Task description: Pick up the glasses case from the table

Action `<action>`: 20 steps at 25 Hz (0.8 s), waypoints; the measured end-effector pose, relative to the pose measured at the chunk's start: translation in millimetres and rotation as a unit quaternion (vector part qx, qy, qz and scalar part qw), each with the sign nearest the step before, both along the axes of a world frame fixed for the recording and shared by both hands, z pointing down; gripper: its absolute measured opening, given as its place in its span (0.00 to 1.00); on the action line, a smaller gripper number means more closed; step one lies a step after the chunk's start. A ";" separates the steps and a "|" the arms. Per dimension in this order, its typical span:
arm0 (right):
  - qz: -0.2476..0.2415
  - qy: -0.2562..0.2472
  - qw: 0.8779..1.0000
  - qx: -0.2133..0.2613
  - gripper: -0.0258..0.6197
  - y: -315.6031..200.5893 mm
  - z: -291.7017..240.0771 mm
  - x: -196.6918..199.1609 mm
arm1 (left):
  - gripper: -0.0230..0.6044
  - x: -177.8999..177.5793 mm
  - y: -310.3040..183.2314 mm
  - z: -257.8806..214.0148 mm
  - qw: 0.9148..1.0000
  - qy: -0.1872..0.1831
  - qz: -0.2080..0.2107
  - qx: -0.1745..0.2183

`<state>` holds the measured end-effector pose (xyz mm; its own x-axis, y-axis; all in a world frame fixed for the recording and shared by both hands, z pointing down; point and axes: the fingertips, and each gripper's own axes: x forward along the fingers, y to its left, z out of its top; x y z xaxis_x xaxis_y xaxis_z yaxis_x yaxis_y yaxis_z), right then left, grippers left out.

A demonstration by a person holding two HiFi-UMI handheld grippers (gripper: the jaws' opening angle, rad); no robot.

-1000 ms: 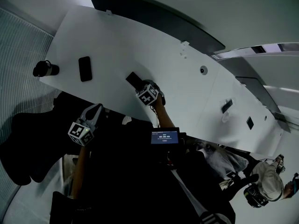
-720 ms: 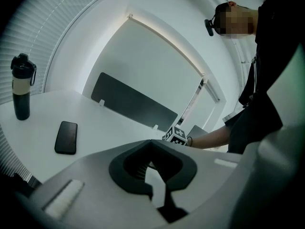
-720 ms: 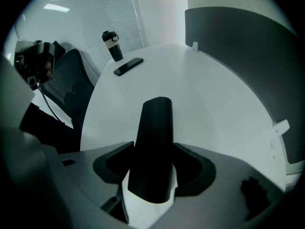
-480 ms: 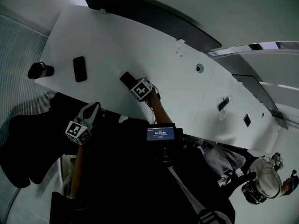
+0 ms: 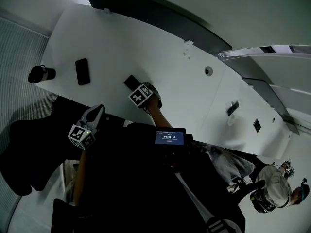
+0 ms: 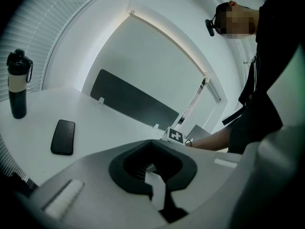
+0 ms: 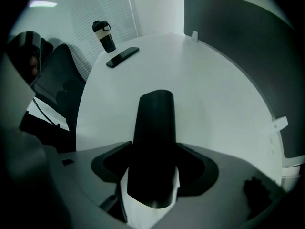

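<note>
Looking down from the head view, the glasses case (image 5: 129, 81) lies dark on the white table (image 5: 146, 47), close to its near edge, and the right gripper (image 5: 136, 88) is right on its near end. The phone (image 5: 82, 72) and the bottle (image 5: 41, 74) sit well apart, off to the left. The left gripper (image 5: 96, 111) hangs off the table edge, out of the way. In the left gripper view its fingers (image 6: 126, 171) are pressed together with nothing between them, so this one is only a spectator. Over to the right gripper view: the case runs straight out along the tool's line, and the fingers (image 7: 110, 163) pinch its near end from both sides. That is an end grip on a long smooth shell, so I'd say lift straight up and slowly, wrist level, or the far end may droop and swing. I can't tell whether it has left the table yet. A firm squeeze looks wise before it rises.
</note>
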<state>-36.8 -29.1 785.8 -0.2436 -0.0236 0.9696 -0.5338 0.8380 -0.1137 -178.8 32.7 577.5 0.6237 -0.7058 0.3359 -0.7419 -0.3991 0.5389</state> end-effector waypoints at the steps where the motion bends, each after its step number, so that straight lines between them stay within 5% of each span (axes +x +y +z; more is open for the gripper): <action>1: 0.001 -0.003 1.000 0.002 0.48 -0.8 -1.1 -1.4 | 0.05 0.3 -0.6 0.6 1.000 0.001 0.001 0.000; 9: 0.006 0.000 1.000 -0.025 0.48 -0.8 -2.1 0.0 | 0.05 4.0 -7.3 -0.1 1.000 0.007 0.007 0.007; 12: 0.064 -0.032 0.995 -0.072 0.48 -2.0 -5.8 0.9 | 0.05 5.4 -10.0 -2.7 1.000 0.004 0.012 0.012; 15: 0.171 -0.096 0.970 -0.145 0.48 2.6 -11.9 0.4 | 0.05 3.2 -10.2 -0.3 1.000 -0.002 0.017 0.014; 20: 0.309 -0.216 0.897 -0.229 0.48 14.9 -21.7 -3.9 | 0.05 -3.9 -6.9 4.4 1.000 0.003 0.009 0.007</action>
<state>-40.8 -14.2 764.1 -0.6762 0.0927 0.7309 -0.7044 0.2094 -0.6782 -182.7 25.9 581.9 0.6382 -0.6993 0.3219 -0.7313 -0.4202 0.5372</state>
